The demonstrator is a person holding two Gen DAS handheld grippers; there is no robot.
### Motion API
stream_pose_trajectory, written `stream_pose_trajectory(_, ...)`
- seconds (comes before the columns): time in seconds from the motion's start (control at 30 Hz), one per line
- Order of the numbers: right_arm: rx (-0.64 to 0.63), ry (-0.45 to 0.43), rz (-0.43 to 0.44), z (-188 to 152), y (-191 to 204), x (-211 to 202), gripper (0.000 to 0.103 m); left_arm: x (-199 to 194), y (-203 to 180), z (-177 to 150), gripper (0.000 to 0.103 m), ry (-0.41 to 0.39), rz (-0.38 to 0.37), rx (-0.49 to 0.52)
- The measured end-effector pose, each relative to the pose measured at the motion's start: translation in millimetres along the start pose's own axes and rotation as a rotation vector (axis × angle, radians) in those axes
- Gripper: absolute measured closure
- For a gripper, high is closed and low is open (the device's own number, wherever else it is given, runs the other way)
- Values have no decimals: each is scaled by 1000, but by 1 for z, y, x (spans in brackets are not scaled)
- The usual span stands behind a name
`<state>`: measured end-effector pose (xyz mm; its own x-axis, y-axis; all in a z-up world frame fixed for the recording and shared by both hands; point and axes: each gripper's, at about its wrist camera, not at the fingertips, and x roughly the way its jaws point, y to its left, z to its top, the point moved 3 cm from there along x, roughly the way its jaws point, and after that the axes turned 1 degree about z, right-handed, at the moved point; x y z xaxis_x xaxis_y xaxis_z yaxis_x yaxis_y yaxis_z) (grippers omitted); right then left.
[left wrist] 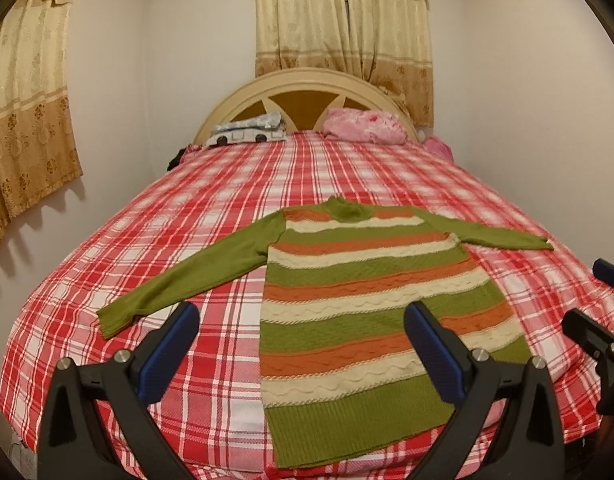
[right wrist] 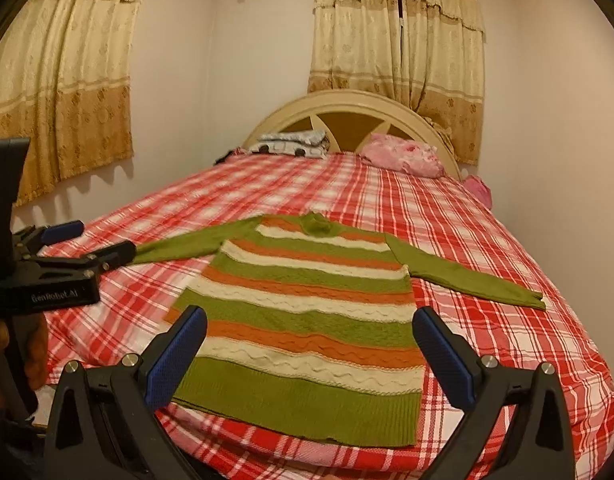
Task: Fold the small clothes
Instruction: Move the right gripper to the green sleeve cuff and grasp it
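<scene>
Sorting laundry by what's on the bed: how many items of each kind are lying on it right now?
Striped sweaters, spread flat: 1
Folded grey-and-white piles by the headboard: 1
Pink pillows or bundles at the headboard: 1
Total: 3

Both grippers, left and right, hang open over the sweater's hem, holding nothing.

Bed: red and white checked bed cover (left wrist: pixel 211 208)
Head end: round cream wooden headboard (left wrist: pixel 303 80)
Pillow: pink fluffy pillow (left wrist: pixel 363 126)
Windows: gold cloth curtains (left wrist: pixel 343 20)

"GenRobot.AI" on left tool (right wrist: pixel 89 244)
</scene>
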<state>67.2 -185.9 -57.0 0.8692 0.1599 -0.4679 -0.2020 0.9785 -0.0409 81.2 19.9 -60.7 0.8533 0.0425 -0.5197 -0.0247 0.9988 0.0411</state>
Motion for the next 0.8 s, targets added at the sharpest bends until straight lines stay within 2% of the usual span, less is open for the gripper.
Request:
stream_pose_trajectory(0.37,70,110,-23,-9,-48,72,1,68,-12,6,0,72,13,67)
stream_pose_trajectory(0.53,118,155,-58,-12,-88,109,1,98,-20,16,0,68,19,110)
stream_pose_trajectory(0.8,176,228,-131,-20,-152,154,1,147,-32,25,0,109,-3,124)
